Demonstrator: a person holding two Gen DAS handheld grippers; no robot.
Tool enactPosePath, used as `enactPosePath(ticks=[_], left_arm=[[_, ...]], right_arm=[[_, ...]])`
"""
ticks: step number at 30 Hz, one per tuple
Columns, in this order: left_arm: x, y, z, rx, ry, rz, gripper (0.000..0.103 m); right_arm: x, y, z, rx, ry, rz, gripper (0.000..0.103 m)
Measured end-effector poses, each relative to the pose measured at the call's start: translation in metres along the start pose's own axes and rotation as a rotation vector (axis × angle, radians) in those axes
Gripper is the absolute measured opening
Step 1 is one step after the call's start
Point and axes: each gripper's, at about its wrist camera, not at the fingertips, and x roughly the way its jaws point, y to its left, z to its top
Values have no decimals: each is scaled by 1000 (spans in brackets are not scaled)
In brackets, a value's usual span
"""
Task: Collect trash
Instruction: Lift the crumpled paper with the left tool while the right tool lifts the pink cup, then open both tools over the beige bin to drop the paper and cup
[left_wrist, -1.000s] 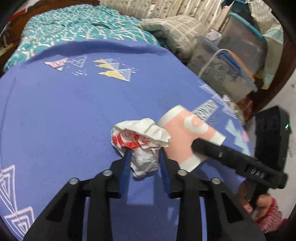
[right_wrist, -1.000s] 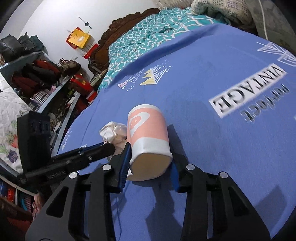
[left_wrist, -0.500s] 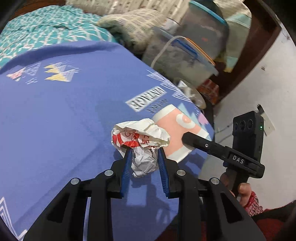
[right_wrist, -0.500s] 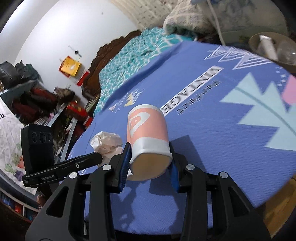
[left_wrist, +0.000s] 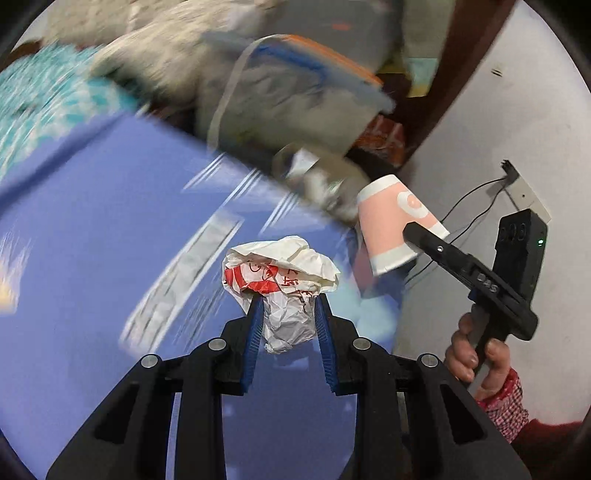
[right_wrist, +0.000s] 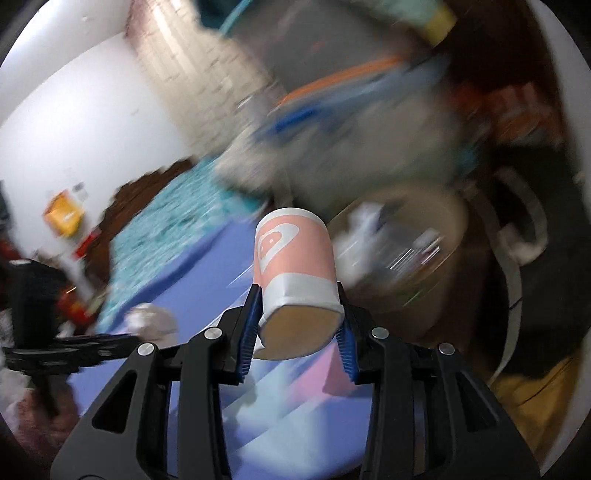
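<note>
My left gripper (left_wrist: 289, 307) is shut on a crumpled white and red paper wrapper (left_wrist: 282, 280), held above the purple printed bed cover (left_wrist: 92, 236). My right gripper (right_wrist: 300, 300) is shut on a pink and white paper cup (right_wrist: 295, 254), squeezed at its rim end. The left wrist view shows that cup (left_wrist: 391, 221) to the right, past the cover's edge, with a hand (left_wrist: 476, 354) on the right gripper's handle. A round tan bin (right_wrist: 406, 251) holding blurred scraps lies just beyond the cup. In the right wrist view the wrapper (right_wrist: 151, 321) shows at lower left.
Clear storage boxes with blue and orange lids (left_wrist: 295, 96) stand beyond the bed's edge, next to a folded grey blanket (left_wrist: 155, 66). A white wall with a socket and cable (left_wrist: 509, 177) is at the right. A teal patterned bedspread (right_wrist: 166, 221) lies farther back.
Both grippers have swung right and risen a little with their loads. The cup has passed from over the purple cover to beyond its edge, near the bin. Both grips are unchanged.
</note>
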Motion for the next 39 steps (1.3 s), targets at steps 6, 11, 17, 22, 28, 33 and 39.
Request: enactPosePath(ticks=[6, 11, 17, 22, 28, 33, 39], left_arm=[[94, -58, 117, 136, 20, -43, 28], [183, -76, 168, 165, 112, -21, 28], [238, -68, 183, 149, 188, 19, 63], [228, -67, 184, 147, 145, 49, 70], [161, -61, 156, 119, 38, 28, 73], [90, -43, 87, 132, -79, 110, 85], [31, -14, 1, 72, -110, 244, 93]], right_arm=[[52, -76, 74, -70, -27, -213, 43], [107, -104, 94, -152, 52, -302, 45], [143, -101, 86, -224, 145, -265, 72], [131, -90, 85, -214, 96, -247, 74], [69, -73, 77, -124, -18, -196, 74], [20, -30, 28, -33, -92, -157, 81], [-9, 22, -59, 109, -94, -188, 94]])
